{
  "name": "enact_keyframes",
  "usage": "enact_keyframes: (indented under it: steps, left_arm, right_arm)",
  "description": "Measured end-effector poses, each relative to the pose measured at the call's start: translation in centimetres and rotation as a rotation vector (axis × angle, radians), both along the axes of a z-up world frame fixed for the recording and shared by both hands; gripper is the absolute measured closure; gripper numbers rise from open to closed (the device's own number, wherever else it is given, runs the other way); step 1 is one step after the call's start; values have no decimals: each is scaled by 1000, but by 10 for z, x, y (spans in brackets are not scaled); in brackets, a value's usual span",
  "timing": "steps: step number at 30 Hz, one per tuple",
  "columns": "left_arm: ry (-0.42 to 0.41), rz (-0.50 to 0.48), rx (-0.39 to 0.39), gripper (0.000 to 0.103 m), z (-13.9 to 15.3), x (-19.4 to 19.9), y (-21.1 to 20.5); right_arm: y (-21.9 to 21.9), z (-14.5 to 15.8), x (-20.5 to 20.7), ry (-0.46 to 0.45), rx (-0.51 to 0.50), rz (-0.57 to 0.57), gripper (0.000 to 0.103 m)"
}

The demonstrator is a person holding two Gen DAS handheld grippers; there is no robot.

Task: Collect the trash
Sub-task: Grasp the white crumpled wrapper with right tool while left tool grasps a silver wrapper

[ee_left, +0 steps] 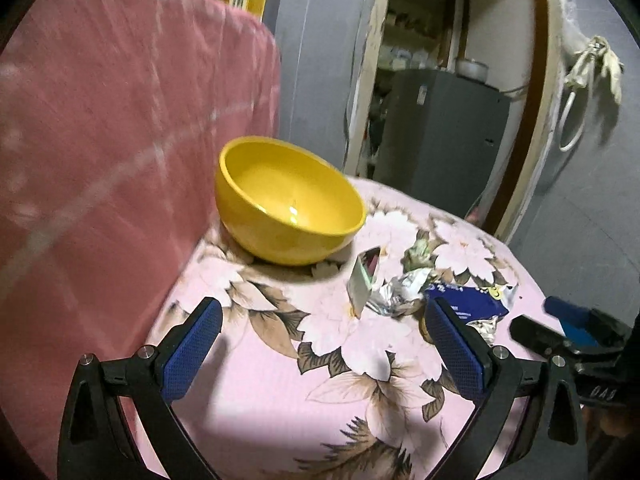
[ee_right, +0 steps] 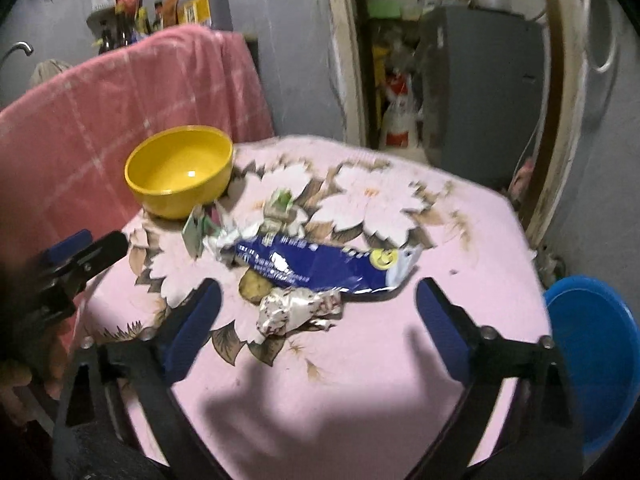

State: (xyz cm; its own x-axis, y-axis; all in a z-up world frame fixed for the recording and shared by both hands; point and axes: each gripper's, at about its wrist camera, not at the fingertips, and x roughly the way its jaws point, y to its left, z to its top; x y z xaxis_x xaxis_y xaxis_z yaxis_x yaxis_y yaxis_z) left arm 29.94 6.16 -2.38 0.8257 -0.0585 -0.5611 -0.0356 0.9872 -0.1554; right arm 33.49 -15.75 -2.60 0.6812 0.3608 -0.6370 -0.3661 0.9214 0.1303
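- The fingers of both grippers stand spread wide with nothing between them: the left gripper [ee_left: 322, 344] hangs over the near part of the surface [ee_left: 280, 400], the right gripper [ee_right: 318, 320] just short of the trash pile.
- The task looks barely begun — the yellow bowl [ee_left: 288, 204] at the back left is empty, and every piece of trash lies on the floral cloth.
- Left to gather, as far as can be seen: the long blue wrapper [ee_right: 320, 266], the crumpled silver foil [ee_right: 296, 310] touching its near edge, a small green-and-white packet [ee_right: 194, 232] just beside the bowl, and another scrap [ee_right: 280, 208] behind the wrapper.
- A brownish piece [ee_right: 254, 286] shows between foil and wrapper; I cannot tell what it is.
- The right wrist view alone shows the wrapper at full length, and a blue bin [ee_right: 596, 360] below the surface's right edge — possibly where the trash belongs.
- The left wrist view shows the bowl's bare inside closely, and the small packet [ee_left: 364, 280] standing on edge, which the other view blurs.
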Motion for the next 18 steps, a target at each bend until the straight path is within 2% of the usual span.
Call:
enact_keyframes:
  steps: [3, 5, 8, 11, 13, 18]
  left_arm:
    - [33, -15, -14, 13, -3, 11, 0]
    - [64, -33, -10, 26, -7, 19, -1]
    - [109, -59, -20, 38, -12, 33, -2]
    - [150, -78, -61, 48, -17, 43, -1]
    - [163, -86, -85, 51, -18, 48, 0]
    - [180, -98, -143, 71, -16, 57, 5]
  right_arm:
    - [11, -9, 10, 48, -24, 20, 10]
    - [16, -15, 15, 75, -35, 32, 11]
    - [20, -23, 23, 113, -52, 39, 14]
    - [24, -31, 29, 159, -63, 54, 18]
    - [25, -35, 32, 182, -56, 61, 22]
    - [22, -40, 36, 217, -19, 70, 35]
